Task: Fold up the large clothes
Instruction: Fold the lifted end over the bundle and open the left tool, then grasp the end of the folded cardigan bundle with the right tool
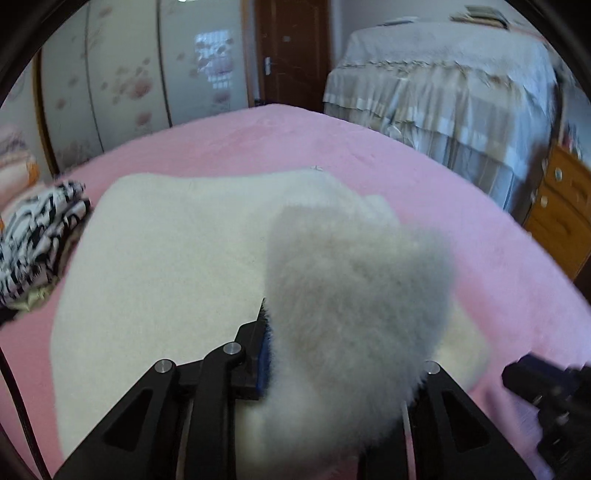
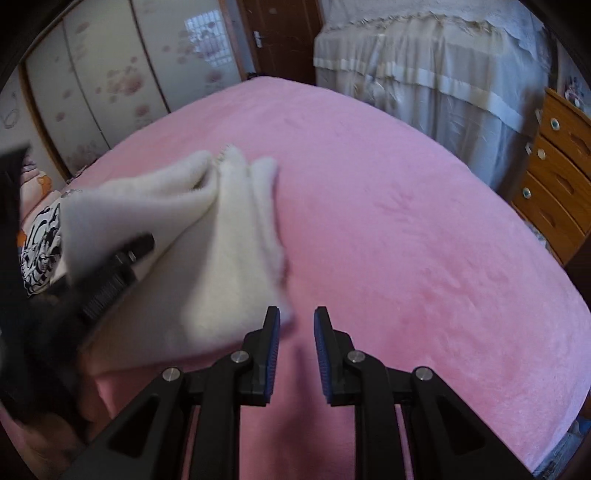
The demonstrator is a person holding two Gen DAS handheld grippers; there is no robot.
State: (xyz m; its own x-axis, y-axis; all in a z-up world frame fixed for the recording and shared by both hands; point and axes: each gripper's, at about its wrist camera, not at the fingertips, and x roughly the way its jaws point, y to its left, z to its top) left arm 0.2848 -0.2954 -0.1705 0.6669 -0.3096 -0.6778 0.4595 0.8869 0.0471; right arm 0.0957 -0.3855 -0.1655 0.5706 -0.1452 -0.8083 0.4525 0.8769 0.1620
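My left gripper (image 1: 314, 354) was clamped on a fold of the white fleece garment (image 1: 177, 258), which lay on the pink bed cover (image 1: 480, 236). My right gripper (image 2: 296, 347) stood apart, empty, the garment's edge at its ten o'clock. A zebra-print bundle (image 1: 33, 240) sat at nine o'clock.

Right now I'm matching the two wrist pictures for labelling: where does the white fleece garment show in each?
Left wrist view: the white fleece garment fills the centre and lower left, a fold bunched in the left gripper.
Right wrist view: it lies at left centre, just left of the open right gripper.
Shared landmark: the brown door beyond the pink bedspread.
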